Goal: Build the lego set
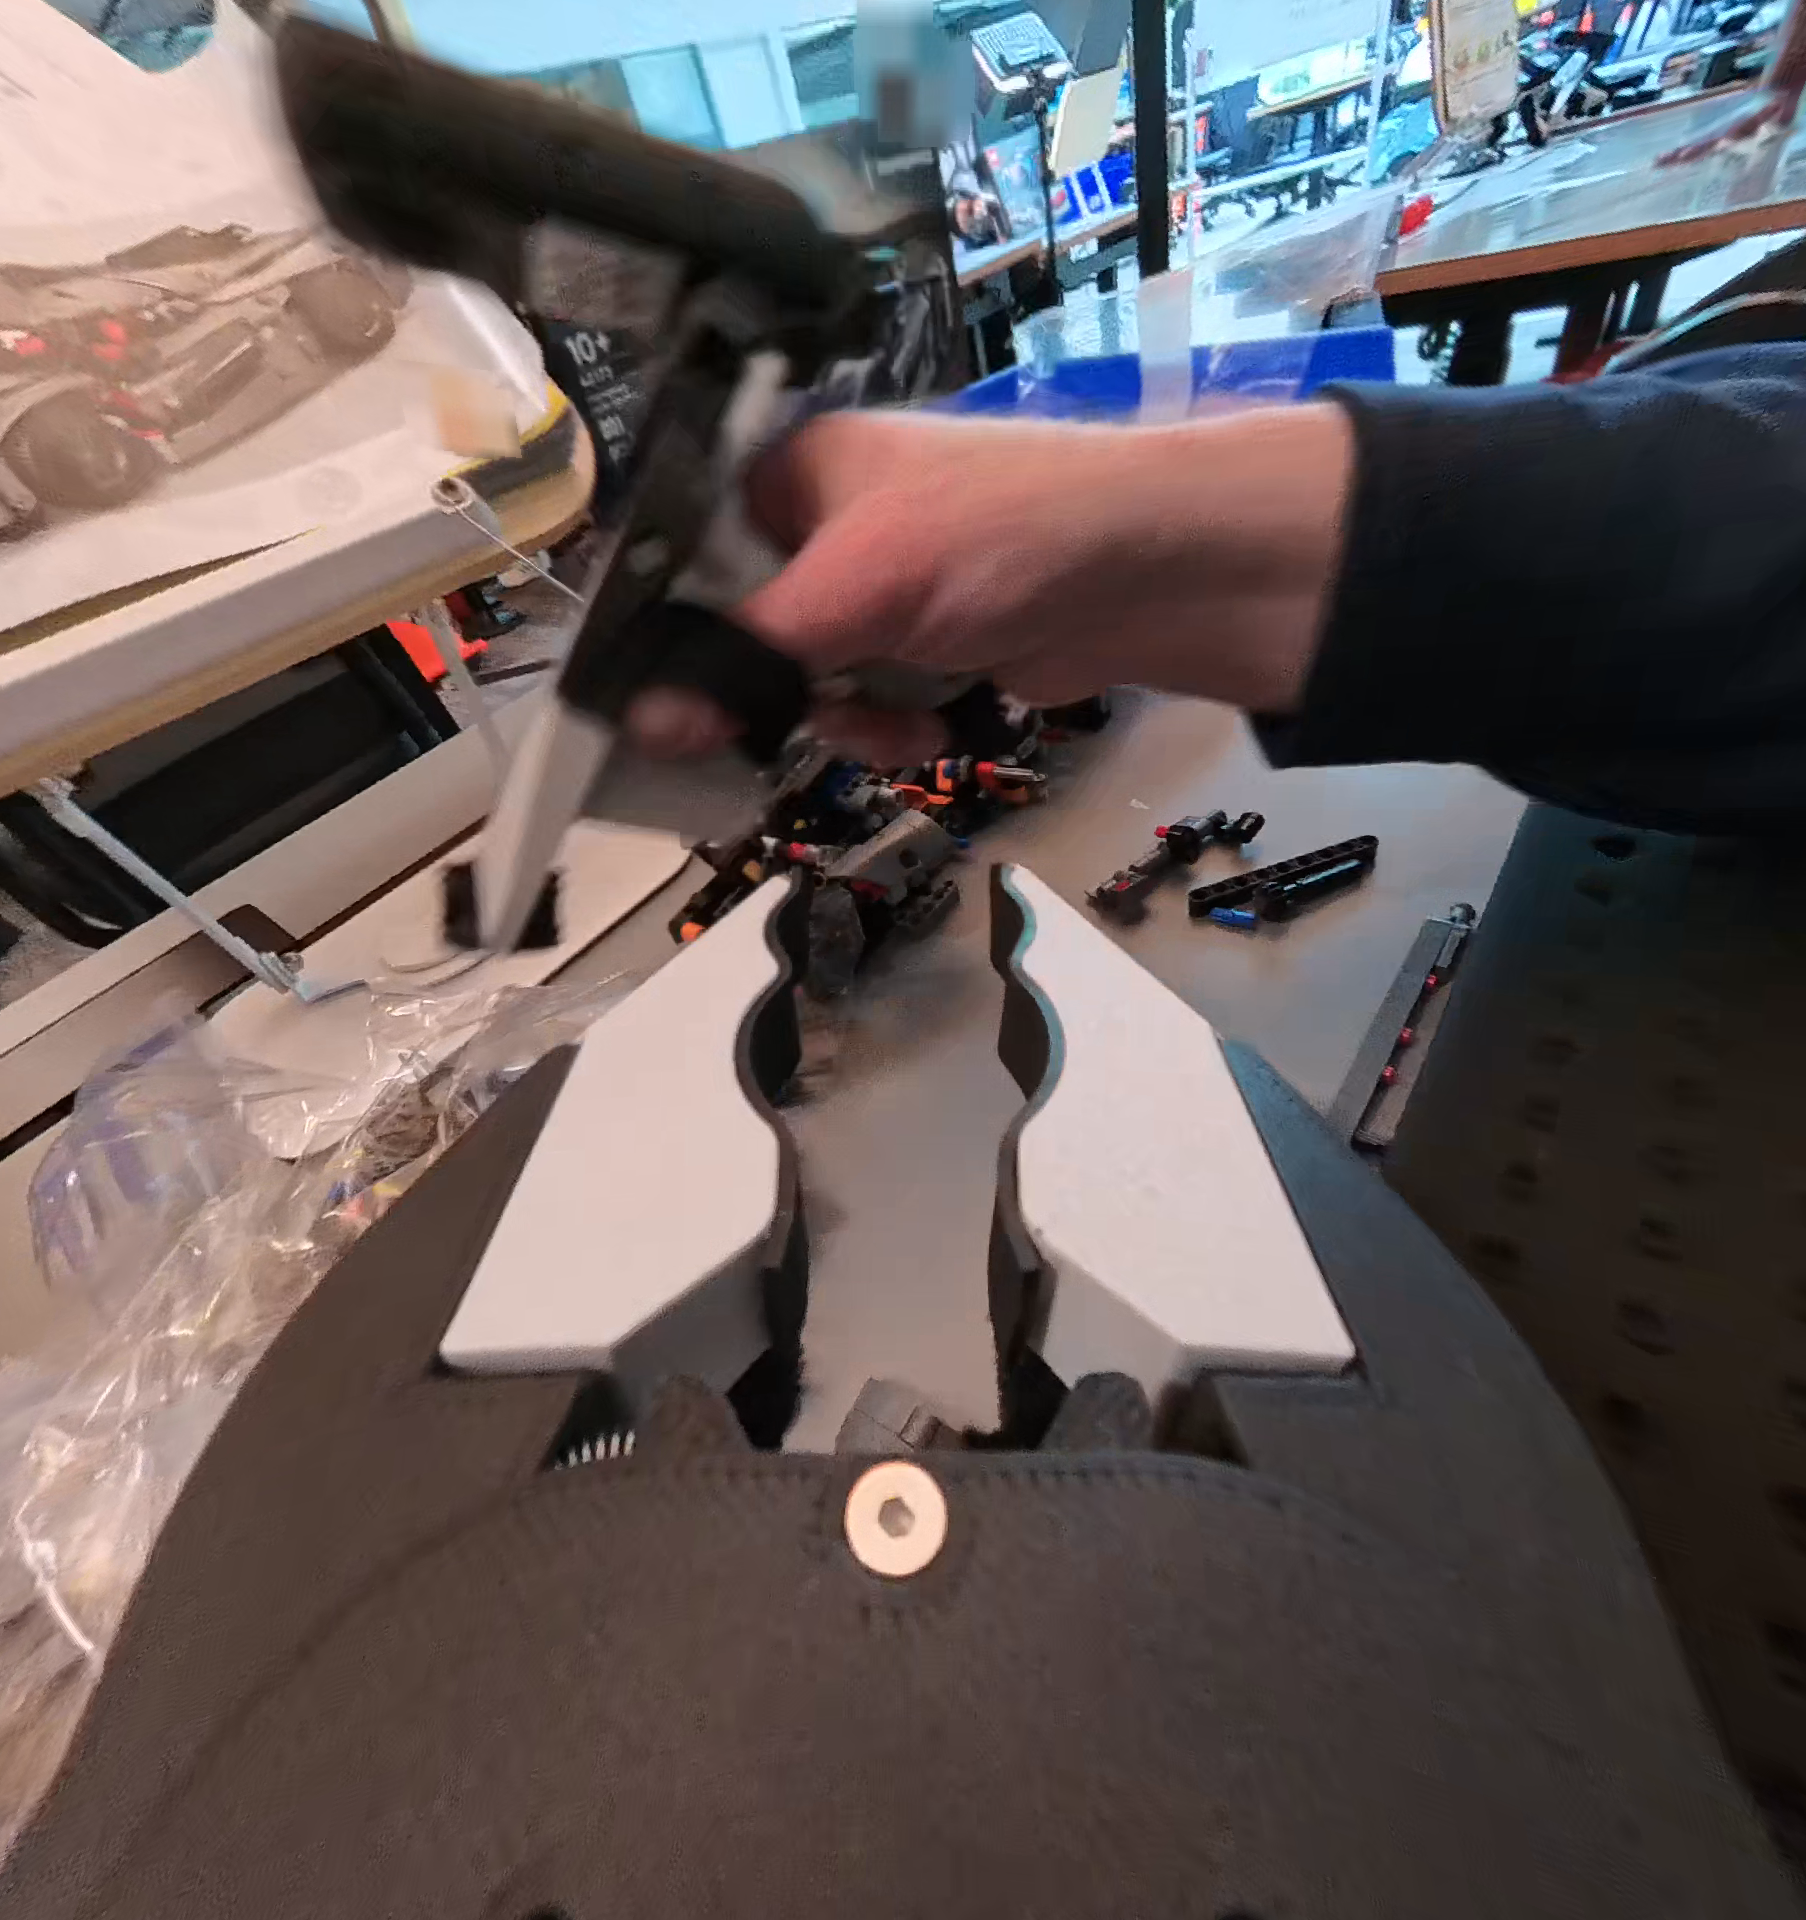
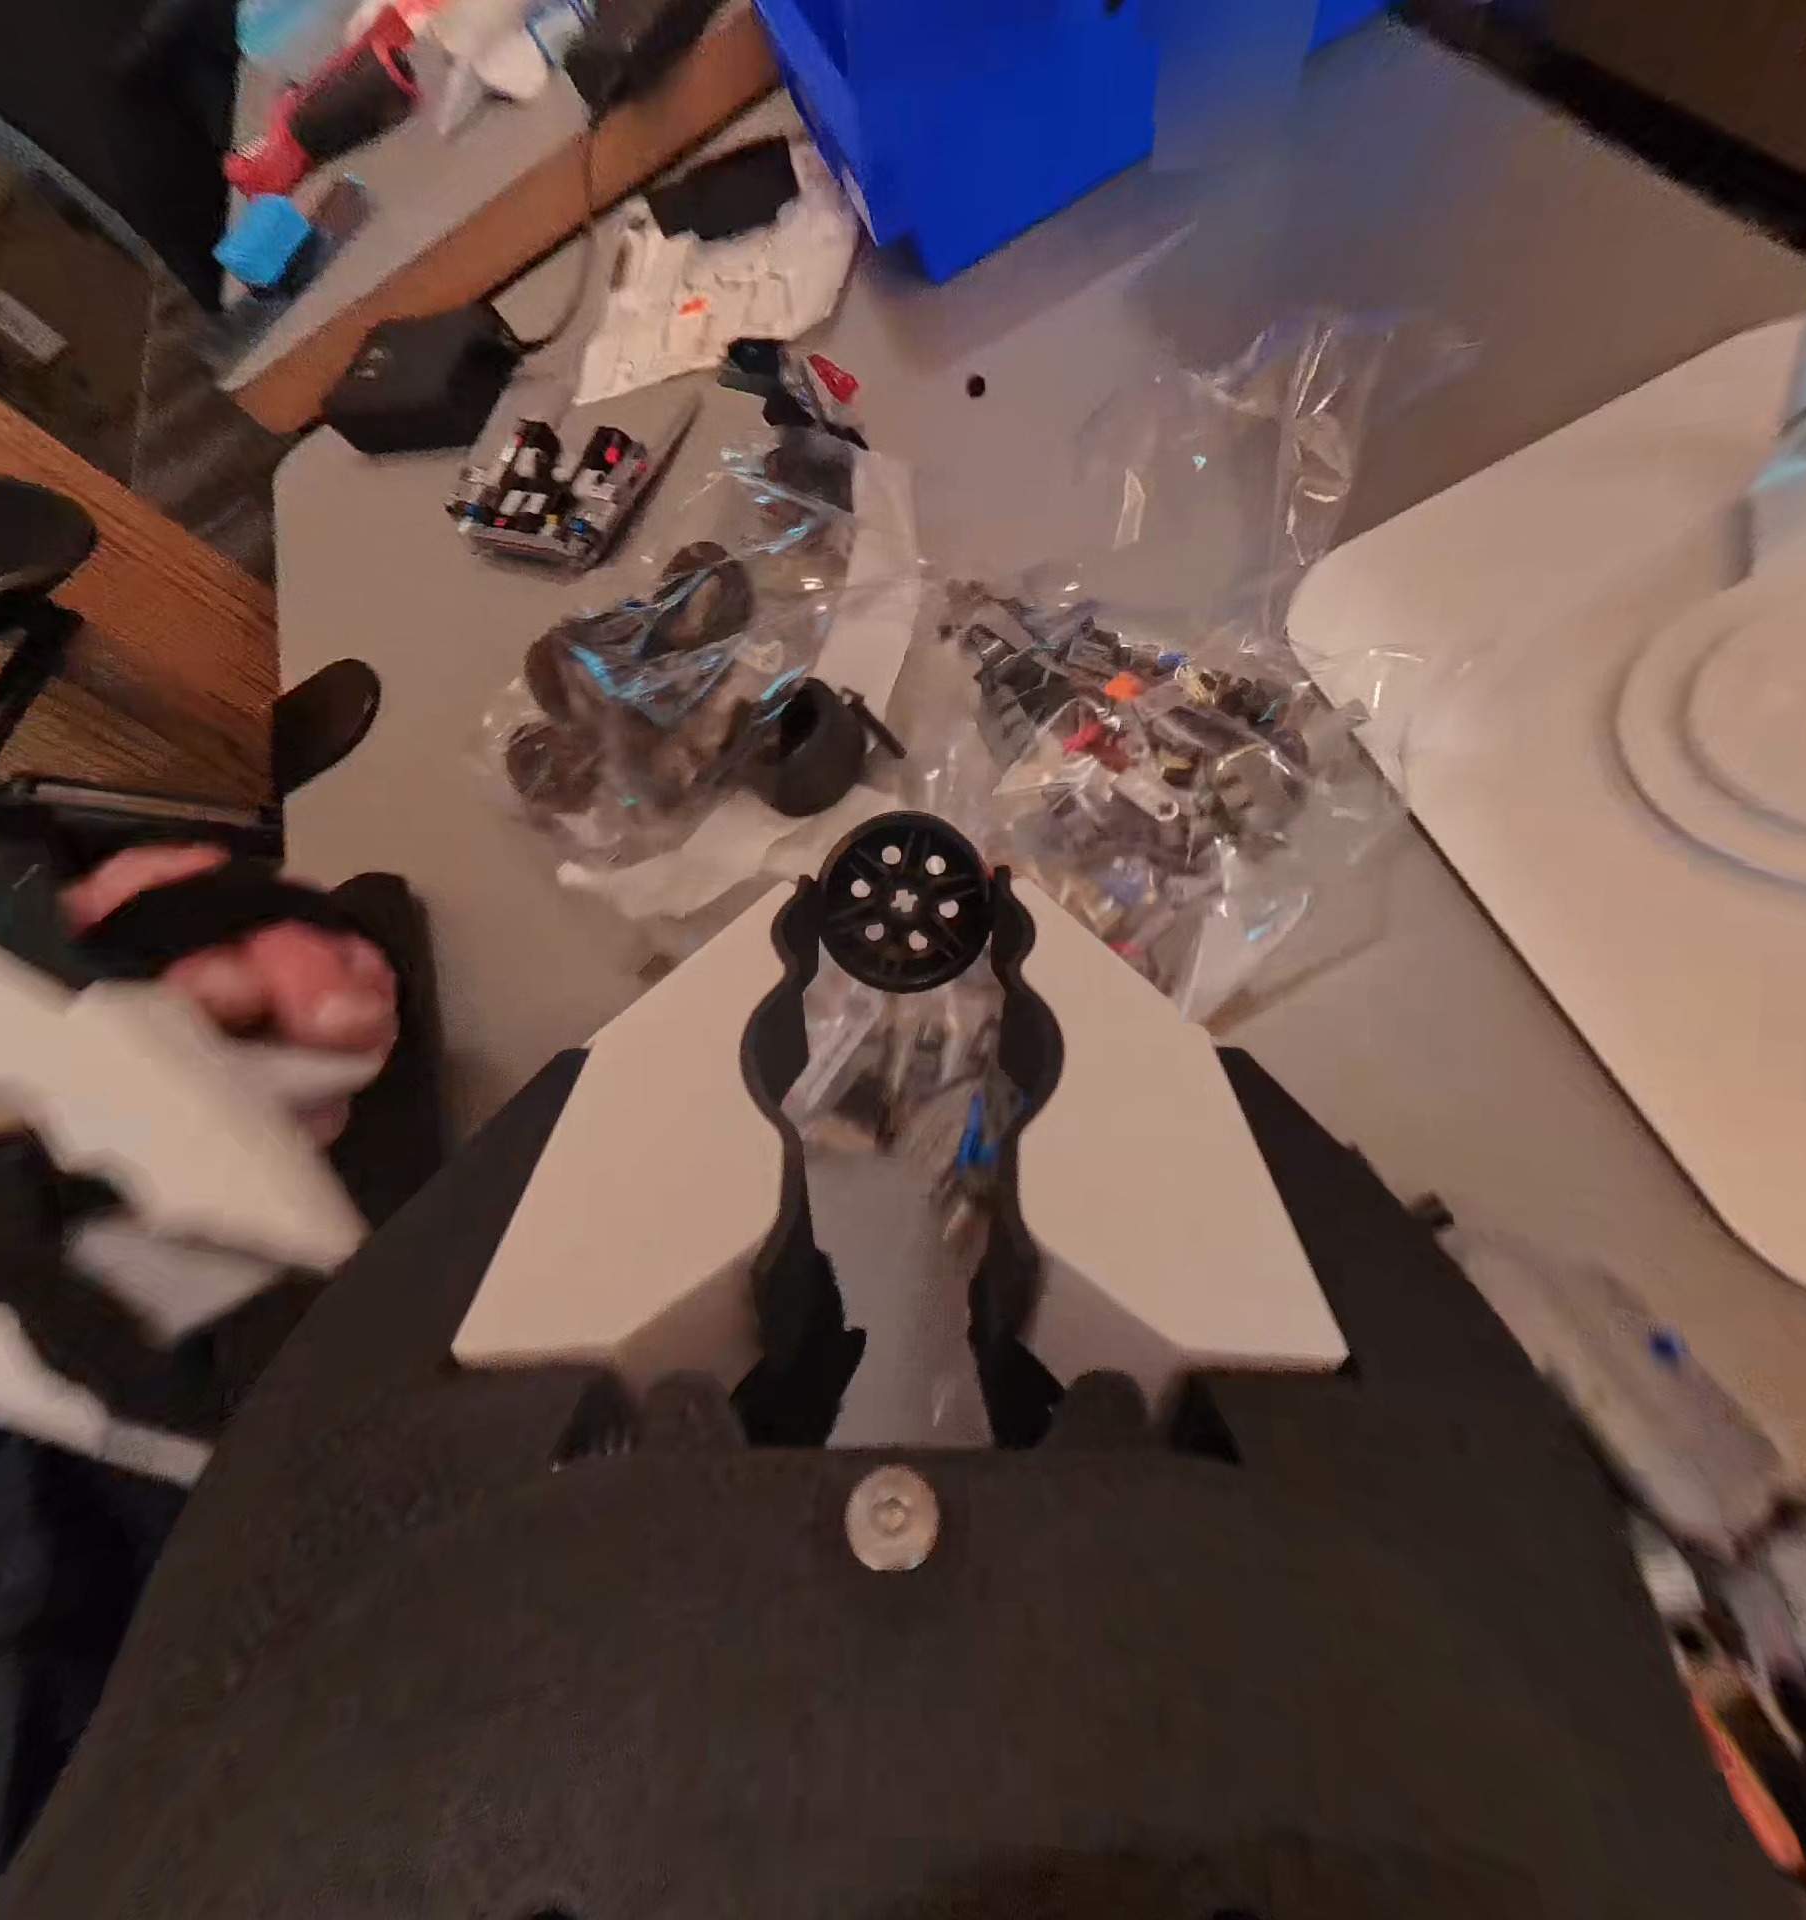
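Now right claw [image 2: 901,914] around wheel hub [image 2: 901,902]

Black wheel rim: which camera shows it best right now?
The right wrist view: the black wheel rim sits face-on, pinched between the right tool's tips, spokes and holes sharp. In the left wrist view that tool is a motion-blurred shape and no rim can be made out.

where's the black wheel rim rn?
Right wrist view, centre: the black wheel rim is pinched between the right gripper fingertips, above the clear bags of parts on the grey table.
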`<state>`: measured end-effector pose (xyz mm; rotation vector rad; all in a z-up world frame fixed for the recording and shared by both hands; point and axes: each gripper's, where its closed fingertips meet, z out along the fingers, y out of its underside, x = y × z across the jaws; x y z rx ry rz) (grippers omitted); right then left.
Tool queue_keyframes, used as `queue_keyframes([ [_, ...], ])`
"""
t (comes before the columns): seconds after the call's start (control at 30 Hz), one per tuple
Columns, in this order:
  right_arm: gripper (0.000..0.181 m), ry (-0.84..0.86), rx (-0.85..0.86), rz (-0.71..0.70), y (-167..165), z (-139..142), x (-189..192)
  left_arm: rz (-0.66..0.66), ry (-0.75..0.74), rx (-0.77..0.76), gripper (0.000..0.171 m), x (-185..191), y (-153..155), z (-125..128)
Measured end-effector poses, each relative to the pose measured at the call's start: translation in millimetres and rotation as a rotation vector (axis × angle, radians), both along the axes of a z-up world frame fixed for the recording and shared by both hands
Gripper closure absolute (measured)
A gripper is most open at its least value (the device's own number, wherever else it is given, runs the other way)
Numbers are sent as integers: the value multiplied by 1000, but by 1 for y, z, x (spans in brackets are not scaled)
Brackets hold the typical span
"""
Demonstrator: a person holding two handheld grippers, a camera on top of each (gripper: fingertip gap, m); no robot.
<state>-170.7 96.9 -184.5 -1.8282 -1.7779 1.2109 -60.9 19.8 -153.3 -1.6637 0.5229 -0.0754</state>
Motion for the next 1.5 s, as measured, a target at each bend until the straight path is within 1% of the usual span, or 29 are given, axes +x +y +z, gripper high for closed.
queue_keyframes([
  [0.03, 148, -60, -7, 18, -4, -12, -13, -4, 10, -7, 140, 1, 0, -2],
  [0.07, 133, -104, -7, 55, -11, -21, -24, -5, 19, -1, 140, 2, 0, -2],
  [0.1, 128, -108, -4, 92, -18, -23, -34, -16, 22, 10, 140, 3, -1, 0],
  [0.13, 129, -83, -10, 104, -21, -19, -41, -36, 18, 19, 141, 6, -3, 2],
  [0.17, 134, -65, -24, 95, -20, -12, -43, -43, 18, 21, 141, 7, -4, 2],
  [0.2, 136, -45, -36, 85, -17, -4, -42, -58, 23, 22, 141, 10, -5, 2],
  [0.27, 138, 15, -4, 80, -11, 18, -26, -105, 40, 21, 140, 19, -9, 0],
  [0.3, 139, 16, 36, 89, -9, 25, -10, -126, 58, 19, 140, 25, -10, -1],
  [0.37, 139, -42, 137, 147, -12, 24, 33, -131, 91, 21, 141, 30, -10, -3],
  [0.43, 149, -157, 265, 214, -16, 3, 81, -131, 86, 20, 141, 31, -9, -2],
  [0.5, 152, -274, 358, 232, -17, -27, 120, -121, 55, 36, 141, 28, -8, 4],
  [0.53, 152, -320, 382, 244, -19, -40, 135, -113, 36, 39, 141, 26, -8, 6],
  [0.6, 151, -365, 412, 246, -20, -63, 152, -85, 7, 44, 142, 18, -8, 9],
  [0.67, 152, -411, 423, 234, -18, -82, 161, -76, -23, 47, 141, 14, -8, 11],
  [0.73, 152, -421, 430, 228, -16, -93, 163, -72, -40, 46, 142, 11, -8, 12],
  [0.77, 154, -406, 412, 228, -18, -93, 163, -67, -42, 45, 142, 10, -8, 11],
  [0.8, 165, -406, 409, 229, -18, -93, 164, -65, -48, 45, 142, 9, -8, 11],
  [0.87, 176, -395, 426, 232, -17, -94, 163, -65, -66, 48, 141, 7, -8, 13],
  [1.0, 177, -379, 424, 244, -20, -93, 163, -55, -95, 61, 142, 3, -9, 17],
  [1.07, 177, -346, 400, 240, -22, -86, 159, -56, -97, 68, 142, 2, -10, 18],
  [1.1, 177, -318, 386, 246, -25, -78, 154, -60, -83, 72, 142, 4, -10, 18],
  [1.17, 177, -224, 363, 260, -32, -51, 136, -77, -44, 73, 142, 12, -11, 16],
  [1.27, 176, -68, 364, 239, -33, -3, 90, -127, 29, 89, 142, 27, -14, 15],
  [1.33, 176, -19, 416, 204, -24, 16, 53, -160, 72, 97, 142, 36, -18, 13],
  [1.4, 176, -35, 419, 206, -19, 15, 19, -179, 91, 93, 142, 40, -19, 10],
  [1.47, 174, -59, 360, 208, -20, 3, -14, -175, 98, 81, 142, 39, -18, 7],
  [1.5, 159, -93, 360, 211, -19, -8, -26, -179, 93, 80, 142, 39, -18, 7],
])
